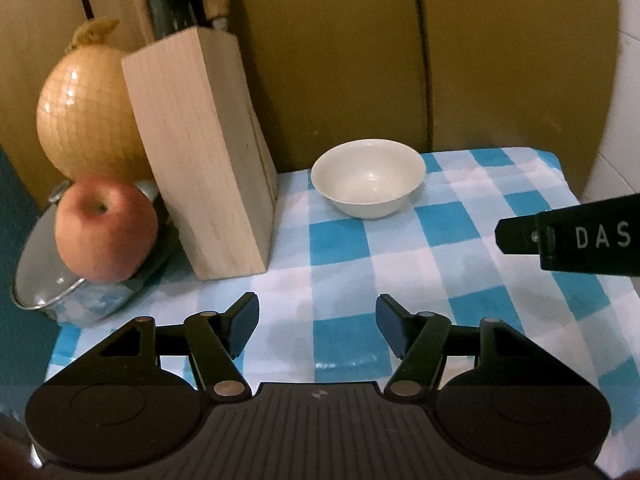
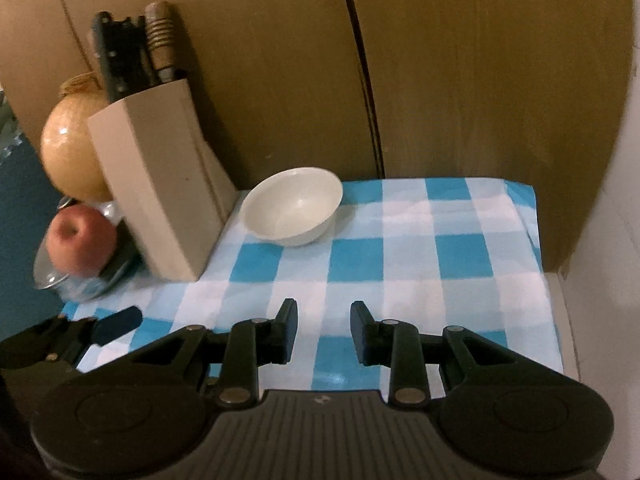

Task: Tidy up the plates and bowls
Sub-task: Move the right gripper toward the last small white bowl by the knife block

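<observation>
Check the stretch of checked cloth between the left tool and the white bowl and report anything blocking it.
Nothing visible blocks it. Only bare checked cloth lies between the left tool and the white bowl. The knife block stands off to the left, and the right tool off to the right.

Open cloth (image 2: 400, 280) fronts the bowl (image 2: 294, 206); knife block (image 2: 160, 196) crowds its left.

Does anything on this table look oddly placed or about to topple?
Yes: the red apple sits on a pot's glass lid at the table's left edge, a perch it could roll off. The white bowl stands upright and empty on the checked cloth.
</observation>
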Action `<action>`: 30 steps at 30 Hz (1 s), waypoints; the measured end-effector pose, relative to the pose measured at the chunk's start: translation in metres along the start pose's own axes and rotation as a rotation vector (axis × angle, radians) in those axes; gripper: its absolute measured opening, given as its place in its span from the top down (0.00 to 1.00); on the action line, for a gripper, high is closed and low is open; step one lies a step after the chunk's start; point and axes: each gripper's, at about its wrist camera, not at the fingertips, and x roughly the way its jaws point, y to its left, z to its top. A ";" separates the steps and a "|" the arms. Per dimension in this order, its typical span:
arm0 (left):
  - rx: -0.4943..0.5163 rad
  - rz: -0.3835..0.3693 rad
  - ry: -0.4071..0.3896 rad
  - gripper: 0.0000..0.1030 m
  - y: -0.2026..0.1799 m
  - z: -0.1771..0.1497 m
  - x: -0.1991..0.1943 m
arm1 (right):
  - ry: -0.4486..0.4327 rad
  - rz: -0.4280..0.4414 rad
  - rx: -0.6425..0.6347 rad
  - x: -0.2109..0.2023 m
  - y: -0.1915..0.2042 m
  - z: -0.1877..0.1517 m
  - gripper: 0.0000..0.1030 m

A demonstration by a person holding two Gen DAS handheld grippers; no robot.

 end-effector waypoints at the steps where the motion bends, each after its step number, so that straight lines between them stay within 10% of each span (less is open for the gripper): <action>1: -0.011 -0.001 0.006 0.31 0.000 0.003 0.004 | -0.005 -0.012 -0.005 0.004 0.000 0.003 0.77; 13: -0.041 -0.009 0.028 0.31 -0.011 0.030 0.047 | -0.126 -0.206 -0.162 0.033 0.011 0.029 0.77; 30: -0.116 -0.036 0.024 0.31 0.002 0.048 0.068 | -0.164 -0.214 -0.191 0.065 0.019 0.041 0.77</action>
